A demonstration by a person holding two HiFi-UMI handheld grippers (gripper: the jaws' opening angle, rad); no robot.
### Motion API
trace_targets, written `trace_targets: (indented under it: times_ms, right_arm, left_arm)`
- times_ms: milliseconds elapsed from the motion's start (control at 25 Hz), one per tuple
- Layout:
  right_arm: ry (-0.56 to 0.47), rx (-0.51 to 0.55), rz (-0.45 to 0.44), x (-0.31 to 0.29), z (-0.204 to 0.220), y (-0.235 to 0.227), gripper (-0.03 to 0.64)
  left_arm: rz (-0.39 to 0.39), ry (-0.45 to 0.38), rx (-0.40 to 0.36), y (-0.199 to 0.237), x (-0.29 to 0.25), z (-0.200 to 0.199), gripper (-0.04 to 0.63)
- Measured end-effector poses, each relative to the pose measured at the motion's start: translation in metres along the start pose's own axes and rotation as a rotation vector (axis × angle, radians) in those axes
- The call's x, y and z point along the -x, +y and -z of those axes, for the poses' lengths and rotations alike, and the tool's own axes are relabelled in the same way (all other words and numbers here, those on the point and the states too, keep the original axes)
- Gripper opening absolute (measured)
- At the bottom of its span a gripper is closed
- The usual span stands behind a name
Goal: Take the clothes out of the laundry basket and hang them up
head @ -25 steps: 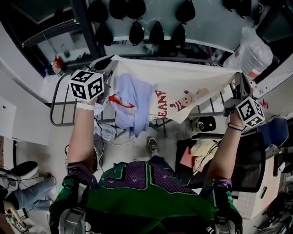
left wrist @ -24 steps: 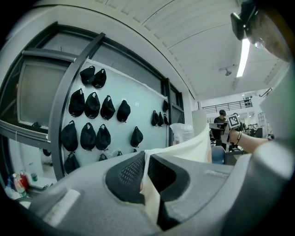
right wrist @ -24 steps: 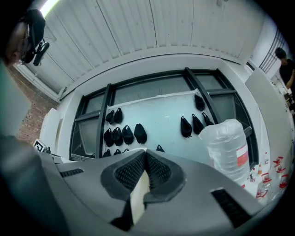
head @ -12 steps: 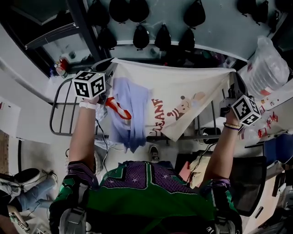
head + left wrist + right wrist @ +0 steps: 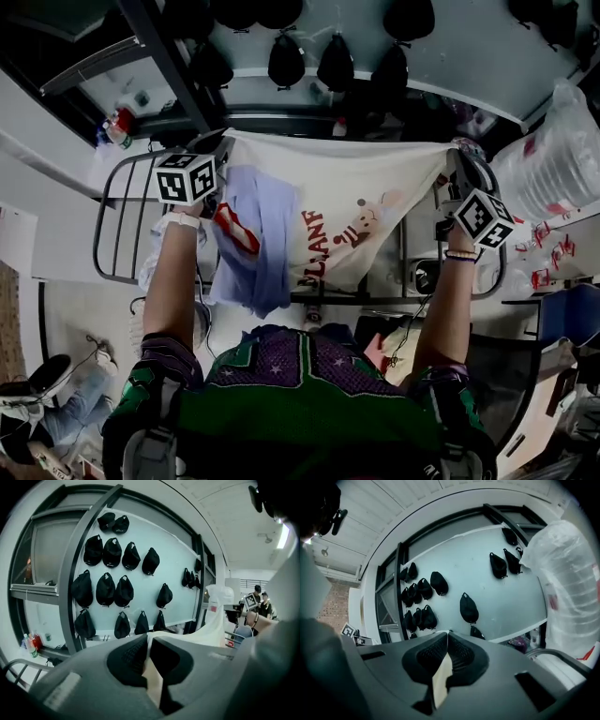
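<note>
Left gripper (image 5: 223, 141): clamped shut on one top corner of the cream T-shirt with the cartoon print (image 5: 356, 192).
Right gripper (image 5: 457, 157): pinched tight on the opposite corner, with cloth between its pads.
Shirt: stretched flat between your hands above the grey tubular drying rack (image 5: 114, 217); a pale blue garment (image 5: 267, 239) overlaps its left side.
Lowering: bring both corners down level, so the shirt drapes evenly over one rail.
Release: open only once the rail carries the cloth.
</note>
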State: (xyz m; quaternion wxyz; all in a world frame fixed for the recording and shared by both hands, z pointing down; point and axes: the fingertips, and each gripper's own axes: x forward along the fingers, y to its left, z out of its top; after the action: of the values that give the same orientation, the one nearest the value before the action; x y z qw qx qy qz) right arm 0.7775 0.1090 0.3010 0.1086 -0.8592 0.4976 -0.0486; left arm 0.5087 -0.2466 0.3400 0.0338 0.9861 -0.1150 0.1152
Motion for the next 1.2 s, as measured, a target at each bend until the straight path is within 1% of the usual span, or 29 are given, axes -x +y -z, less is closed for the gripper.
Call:
trace_targets:
  times_ms: [160,240,320,480,520,560,600,680,800,920,1080,1200]
  right_arm:
    - [0.071,0.017,-0.007,-0.028,0.030,-0.004,0.004]
    - [0.103,0.030,-0.007,-0.039,0.043,-0.007,0.005]
    - [0.132,0.035,-0.001,-0.047,0.055,-0.011,0.005]
    - [0.199,0.059,0.024,-0.060,0.079,-0.020,0.006]
    - [0.214,0.066,0.031,-0.063,0.084,-0.023,0.006]
    - [0.226,0.069,0.037,-0.065,0.088,-0.025,0.011]
    - [0.235,0.070,0.041,-0.066,0.091,-0.028,0.029]
    - [0.245,0.063,0.044,-0.069,0.095,-0.034,0.065]
    - [0.257,0.053,0.047,-0.071,0.096,-0.045,0.097]
    - [0.264,0.052,0.060,-0.072,0.094,-0.057,0.101]
    - [0.311,0.061,0.051,-0.071,0.099,-0.067,0.118]
    - [0.346,0.073,0.024,-0.068,0.105,-0.070,0.130]
  left_arm:
    - [-0.042,0.048,0.013,0.014,-0.016,0.028,0.020]
    - [-0.065,0.063,0.035,0.022,-0.021,0.040,0.020]
    - [-0.088,0.077,0.058,0.030,-0.025,0.051,0.020]
    - [-0.124,0.128,0.071,0.041,-0.031,0.071,0.023]
    - [-0.126,0.133,0.072,0.042,-0.032,0.073,0.047]
    - [-0.128,0.137,0.070,0.043,-0.033,0.074,0.095]
    - [-0.133,0.141,0.064,0.043,-0.033,0.074,0.124]
    - [-0.148,0.145,0.048,0.046,-0.033,0.073,0.149]
    - [-0.181,0.159,0.049,0.053,-0.030,0.075,0.155]
    - [-0.207,0.194,0.053,0.060,-0.026,0.080,0.155]
    - [-0.195,0.250,0.048,0.063,-0.020,0.089,0.155]
    - [-0.205,0.250,0.055,0.068,-0.017,0.091,0.156]
